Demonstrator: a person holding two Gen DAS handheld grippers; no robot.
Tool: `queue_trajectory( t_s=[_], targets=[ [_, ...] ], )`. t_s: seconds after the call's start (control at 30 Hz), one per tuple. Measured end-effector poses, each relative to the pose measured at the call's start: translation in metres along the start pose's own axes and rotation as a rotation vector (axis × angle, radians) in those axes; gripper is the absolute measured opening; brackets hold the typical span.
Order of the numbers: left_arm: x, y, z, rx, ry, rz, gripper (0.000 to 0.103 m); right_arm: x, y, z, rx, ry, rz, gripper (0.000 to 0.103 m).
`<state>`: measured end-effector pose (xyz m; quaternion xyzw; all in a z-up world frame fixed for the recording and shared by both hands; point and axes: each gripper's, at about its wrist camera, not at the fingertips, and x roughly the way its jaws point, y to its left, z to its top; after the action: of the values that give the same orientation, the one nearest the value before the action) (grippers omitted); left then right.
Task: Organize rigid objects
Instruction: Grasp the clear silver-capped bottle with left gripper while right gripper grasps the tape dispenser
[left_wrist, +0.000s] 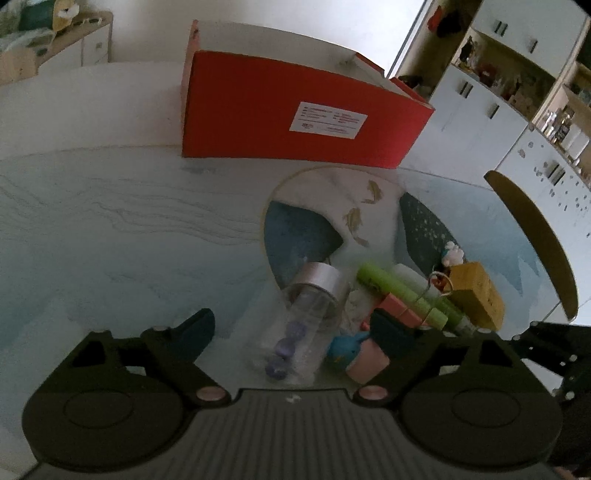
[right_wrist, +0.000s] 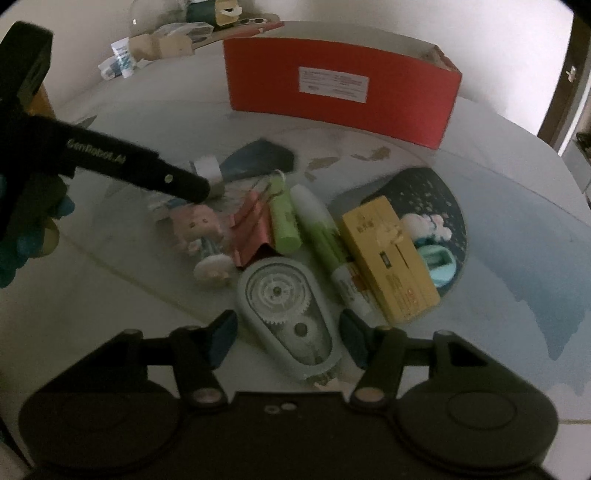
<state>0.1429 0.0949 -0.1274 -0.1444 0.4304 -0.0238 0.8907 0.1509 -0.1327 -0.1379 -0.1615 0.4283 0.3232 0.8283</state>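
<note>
"GenRobot.AI" lettering on left hand-held gripper (right_wrist: 207, 190)

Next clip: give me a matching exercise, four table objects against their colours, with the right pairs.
Things:
1. storage box
2. correction tape dispenser
3. small carton
4. jar cap

Colours:
A. yellow
B. silver
C. red
D. pale grey-blue with white gears showing

Pairs: 1-C, 2-D, 3-A, 4-B
</note>
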Motion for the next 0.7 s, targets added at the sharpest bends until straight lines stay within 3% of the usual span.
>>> queue_trajectory(
  t_s=[0.17, 0.4, 0.5, 0.57, 0.7],
  targets=[
    [0.003, 0.007, 0.005, -0.049, 0.012, -0.034, 0.083, 0.002, 0.003, 0.003, -0.015, -0.005, 0.003, 0.058],
    [0.003, 0.006, 0.009, -0.07, 0.02, -0.078, 0.058, 0.0, 0.007, 0.001, -0.03, -0.016, 0.006, 0.051],
    [0.001, 0.003, 0.009, -0.067, 0.016, -0.086, 0.04, -0.003, 0.007, 0.0, -0.02, -0.015, 0.024, 0.046],
    [-0.001, 0.002, 0.009, -0.071, 0.013, -0.112, 0.04, -0.004, 0.006, 0.0, -0.006, -0.013, 0.037, 0.046],
    [0.002, -0.001, 0.011, -0.069, 0.039, -0.091, 0.04, -0.005, 0.009, -0.002, -0.013, -0.008, 0.041, 0.046]
  ],
)
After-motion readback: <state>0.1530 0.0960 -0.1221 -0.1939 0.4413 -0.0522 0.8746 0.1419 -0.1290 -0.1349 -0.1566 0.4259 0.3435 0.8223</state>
